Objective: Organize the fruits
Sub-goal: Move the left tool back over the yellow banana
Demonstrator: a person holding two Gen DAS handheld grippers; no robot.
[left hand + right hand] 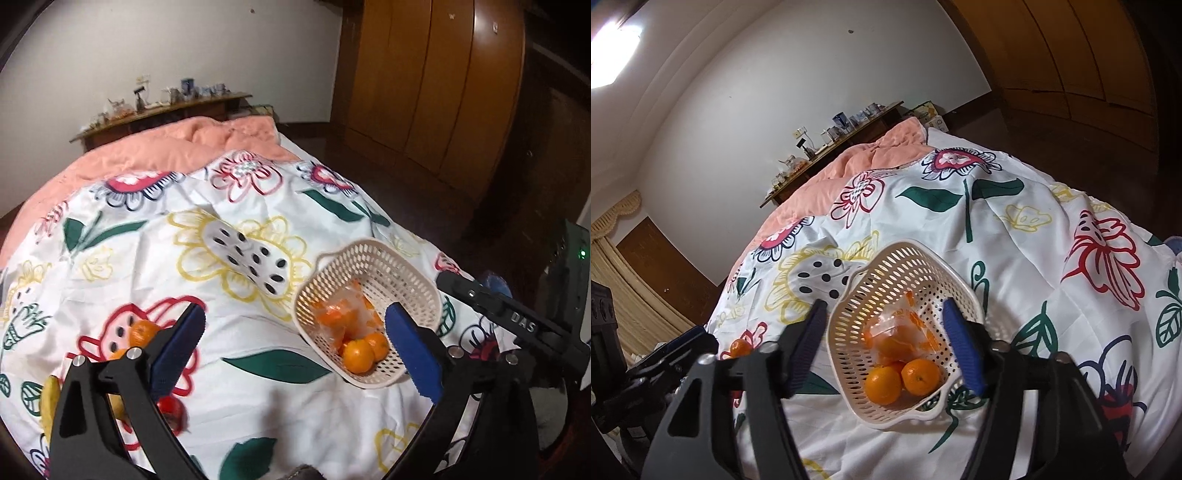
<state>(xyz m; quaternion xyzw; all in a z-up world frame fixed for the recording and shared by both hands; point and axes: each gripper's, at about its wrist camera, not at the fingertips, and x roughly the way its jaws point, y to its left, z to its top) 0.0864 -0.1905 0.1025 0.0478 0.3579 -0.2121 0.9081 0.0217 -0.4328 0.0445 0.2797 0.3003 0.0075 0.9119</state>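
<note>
On the flowered bedspread [229,369], reference landmark: the white perforated basket [402,269], sitting upright on the cloth.

Left of the basket, well apart: a loose mandarin [143,330], partly hidden behind the left gripper's left finger. A second orange fruit [119,355] lies just beside it, mostly covered by the finger. Below these, a yellow fruit [50,402] and a red one [170,408] show behind the gripper frame; kind not resolvable. The right wrist view shows the same loose mandarin [740,348] left of the basket [886,254].

Left gripper [295,354]: fingers wide apart, nothing between the blue pads [181,350]. Right pad overlaps the basket's near right wall in the picture; contact cannot be told.

Inside the basket: a clear bag of orange pieces [338,317] toward the middle, and loose mandarins [358,356] at the near end, touching one another. Right wrist view counts two mandarins [884,384] in front, with the bag [901,332] behind them.

Right gripper [884,343]: fingers apart, straddling the basket. The left pad [805,347] is outside the left wall; the right pad [962,350] is at the right rim. Neither visibly presses on the wall.

Beyond the basket: a peach quilt [155,147], then a wooden shelf [166,110] with small items.

Right of the basket: a wooden wardrobe [436,92].
</note>
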